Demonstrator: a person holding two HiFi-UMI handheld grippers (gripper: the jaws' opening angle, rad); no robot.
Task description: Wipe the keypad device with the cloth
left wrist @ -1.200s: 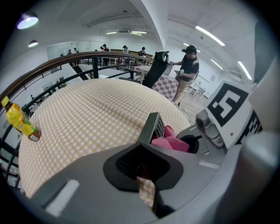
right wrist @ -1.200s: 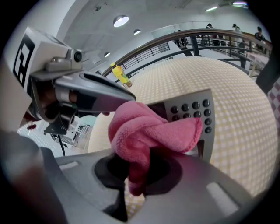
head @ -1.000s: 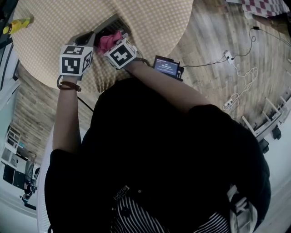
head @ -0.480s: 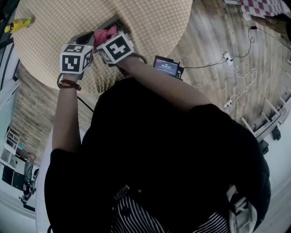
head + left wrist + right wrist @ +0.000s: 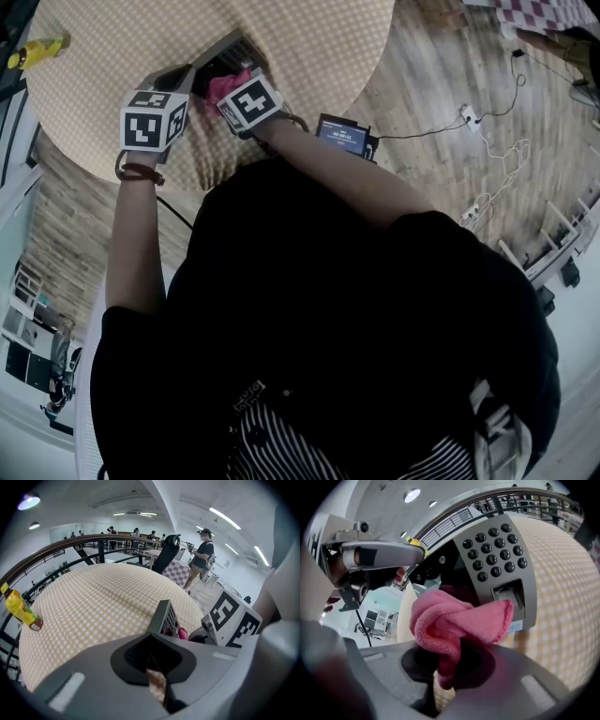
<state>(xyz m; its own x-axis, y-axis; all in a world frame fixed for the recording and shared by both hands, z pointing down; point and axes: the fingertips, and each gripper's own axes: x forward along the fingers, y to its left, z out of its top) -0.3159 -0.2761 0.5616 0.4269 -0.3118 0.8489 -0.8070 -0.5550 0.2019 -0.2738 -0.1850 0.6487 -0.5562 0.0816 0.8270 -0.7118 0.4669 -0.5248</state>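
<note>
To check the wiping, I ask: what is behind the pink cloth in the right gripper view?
The grey keypad device: its round buttons and a small window show. The pink cloth covers its lower left part, unseen.

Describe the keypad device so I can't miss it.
Start at the round checkered table, near edge. Right behind the pink cloth stands the keypad device. Unlike the far-off yellow bottle, it's a grey slanted box with round black buttons.

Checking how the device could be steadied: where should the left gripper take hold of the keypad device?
Probably its plain left side wall, approached from the left: the keypad device stands tilted, its keyed face toward the right gripper and the pink cloth, so that wall is clear of keys and cloth.
</note>
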